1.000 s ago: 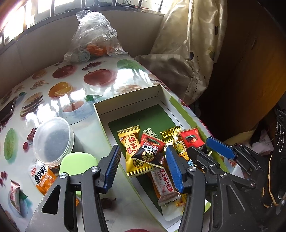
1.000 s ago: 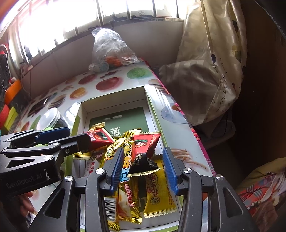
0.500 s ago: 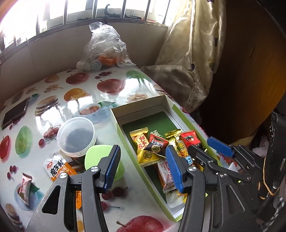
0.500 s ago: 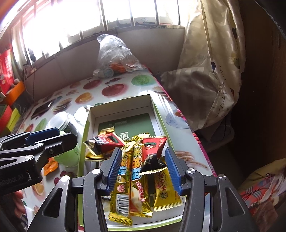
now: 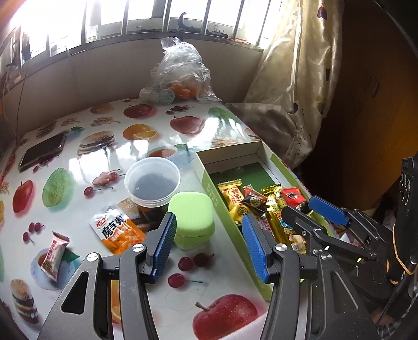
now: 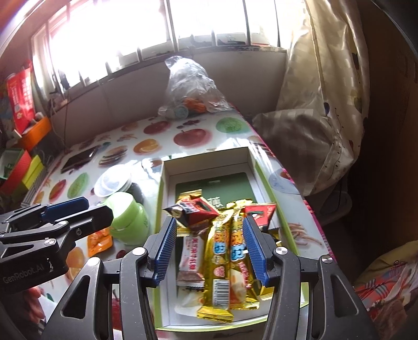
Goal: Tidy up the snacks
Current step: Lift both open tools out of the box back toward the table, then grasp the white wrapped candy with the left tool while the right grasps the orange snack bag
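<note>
Domestic room, lived-in. A tabletop (image 5: 78,162) with a fruit-print oilcloth stands under a barred window (image 5: 146,18). A patterned curtain (image 5: 300,65), phone (image 5: 43,151) and plastic bag (image 5: 180,75) indicate a home.

The table (image 5: 78,162) has fruit pictures all over. Ahead of the left fingers (image 5: 164,243) sit a green tub (image 5: 192,217), a clear cup (image 5: 152,183) and an orange packet (image 5: 117,232). The box (image 5: 209,180) lies to their right, a pink candy (image 5: 54,252) and a phone (image 5: 43,151) to their left, a bag (image 5: 180,75) far ahead.
</note>
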Demonstrator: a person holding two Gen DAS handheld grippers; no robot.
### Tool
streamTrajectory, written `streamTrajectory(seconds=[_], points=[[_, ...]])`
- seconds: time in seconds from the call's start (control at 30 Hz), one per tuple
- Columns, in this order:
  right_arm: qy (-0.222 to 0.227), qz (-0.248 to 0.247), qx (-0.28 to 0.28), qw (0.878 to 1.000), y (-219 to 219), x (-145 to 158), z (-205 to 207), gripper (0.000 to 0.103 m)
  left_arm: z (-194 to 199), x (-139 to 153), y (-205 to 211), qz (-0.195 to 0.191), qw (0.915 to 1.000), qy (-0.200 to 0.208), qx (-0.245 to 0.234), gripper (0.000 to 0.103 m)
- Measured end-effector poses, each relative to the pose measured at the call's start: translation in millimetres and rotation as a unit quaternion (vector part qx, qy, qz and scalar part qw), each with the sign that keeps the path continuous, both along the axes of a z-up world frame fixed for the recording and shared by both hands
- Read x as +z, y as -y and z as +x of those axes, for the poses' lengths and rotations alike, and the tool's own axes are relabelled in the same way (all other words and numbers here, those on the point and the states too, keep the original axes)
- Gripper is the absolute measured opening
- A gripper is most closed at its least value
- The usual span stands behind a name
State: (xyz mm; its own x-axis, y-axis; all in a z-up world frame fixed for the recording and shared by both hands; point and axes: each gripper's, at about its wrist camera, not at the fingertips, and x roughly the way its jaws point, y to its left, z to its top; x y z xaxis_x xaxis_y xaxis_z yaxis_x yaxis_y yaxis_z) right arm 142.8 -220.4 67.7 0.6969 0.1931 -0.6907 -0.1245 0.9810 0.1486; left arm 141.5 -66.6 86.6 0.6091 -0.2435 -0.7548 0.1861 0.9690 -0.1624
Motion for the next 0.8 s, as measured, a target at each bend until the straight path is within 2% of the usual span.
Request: streamTrajectory(seconds=[0.33,0.8], points=[[0.007,0.005,0.026,1.000,-29.1,5.4,-4.1,0.052,-12.4,-0.4,-40.7,0.002,0.9991,0.005,0.042,0.054],[0.011,0.002,0.097,0.995,-93.9,6.8,-3.4,0.052,-25.5,-12.1,-126.4,-0.005,0.9934,0.000,0.115,0.054]])
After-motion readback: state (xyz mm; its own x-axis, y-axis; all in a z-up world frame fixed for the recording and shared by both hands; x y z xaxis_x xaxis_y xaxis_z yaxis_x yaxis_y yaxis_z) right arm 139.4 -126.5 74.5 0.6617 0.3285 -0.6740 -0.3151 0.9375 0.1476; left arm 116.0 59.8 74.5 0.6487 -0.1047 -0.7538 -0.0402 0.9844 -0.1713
